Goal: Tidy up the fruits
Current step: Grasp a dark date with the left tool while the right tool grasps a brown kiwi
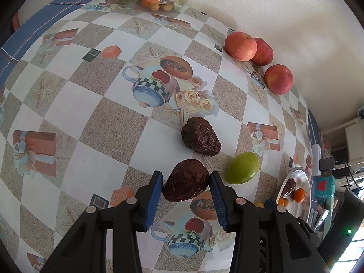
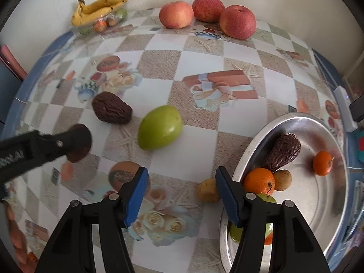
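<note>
- A wrinkled, dark brown date-shaped fruit (image 1: 185,180) is clamped between the ribbed blue pads (image 1: 154,201) of the left gripper (image 1: 186,177), above the table.
- The right gripper (image 2: 182,175) is held with its jaws apart and nothing between its smooth blue pads (image 2: 227,195); a small, rough yellow-brown fruit (image 2: 207,190) lies just inside its right pad.
- The round, polished metal tray (image 2: 302,122) serves as the landmark. It holds a wrinkled brown fruit (image 2: 283,151), two glossy oranges (image 2: 259,180), a small tan fruit (image 2: 282,179) and a green fruit (image 2: 235,233).
- Left of the tray, a smooth green oval fruit (image 2: 160,127) rests on the glossy patterned tablecloth (image 2: 200,152).
- Farther left lies a second loose wrinkled brown fruit (image 2: 111,111).
- Beyond the tray, by the wall, three round red apples (image 2: 237,21) are grouped.
- Far left of these, bananas (image 2: 100,6) lie on a clear plastic container (image 2: 102,22).
</note>
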Action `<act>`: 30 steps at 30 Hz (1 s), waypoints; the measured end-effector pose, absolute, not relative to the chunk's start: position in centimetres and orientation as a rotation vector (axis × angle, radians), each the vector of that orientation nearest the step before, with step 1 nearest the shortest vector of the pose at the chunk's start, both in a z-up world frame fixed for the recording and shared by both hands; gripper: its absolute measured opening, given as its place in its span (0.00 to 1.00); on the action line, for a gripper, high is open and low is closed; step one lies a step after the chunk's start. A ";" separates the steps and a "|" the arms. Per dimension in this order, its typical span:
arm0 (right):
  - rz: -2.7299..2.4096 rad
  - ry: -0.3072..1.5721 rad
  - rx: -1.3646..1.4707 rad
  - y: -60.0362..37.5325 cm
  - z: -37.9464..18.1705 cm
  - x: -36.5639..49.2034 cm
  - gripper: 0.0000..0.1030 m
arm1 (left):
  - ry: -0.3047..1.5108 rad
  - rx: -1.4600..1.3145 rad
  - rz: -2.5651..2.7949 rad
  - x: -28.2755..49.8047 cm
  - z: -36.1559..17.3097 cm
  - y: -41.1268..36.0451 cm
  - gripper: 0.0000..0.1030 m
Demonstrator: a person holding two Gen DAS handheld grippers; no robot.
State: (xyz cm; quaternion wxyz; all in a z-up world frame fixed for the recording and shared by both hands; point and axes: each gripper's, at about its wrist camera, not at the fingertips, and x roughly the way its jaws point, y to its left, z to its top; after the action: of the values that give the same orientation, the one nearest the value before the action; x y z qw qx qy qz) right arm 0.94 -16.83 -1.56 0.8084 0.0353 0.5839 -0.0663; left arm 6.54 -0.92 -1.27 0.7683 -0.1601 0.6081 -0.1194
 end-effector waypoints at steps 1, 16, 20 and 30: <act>-0.146 1.250 0.077 -16.9 -1.6 0.9 0.60 | 1.320 -0.350 -0.258 6.5 -1.3 -0.9 0.44; -0.087 1.237 0.321 -18.5 -1.0 -0.1 0.63 | 1.324 -0.360 -0.242 6.5 -1.3 -0.6 0.44; -0.122 1.254 0.203 -18.0 -1.5 0.4 0.55 | 1.324 -0.356 -0.241 6.6 -1.4 -0.7 0.44; -0.172 1.271 0.012 -17.0 -2.2 0.9 0.35 | 1.333 -0.359 -0.240 6.6 -1.7 -0.7 0.44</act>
State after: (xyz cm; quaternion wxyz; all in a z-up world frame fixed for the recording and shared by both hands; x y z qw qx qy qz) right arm 0.91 -16.97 -2.17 0.8014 0.0056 0.5927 -0.0801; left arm 6.59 -0.69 -1.70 0.7643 -0.1652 0.6135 -0.1103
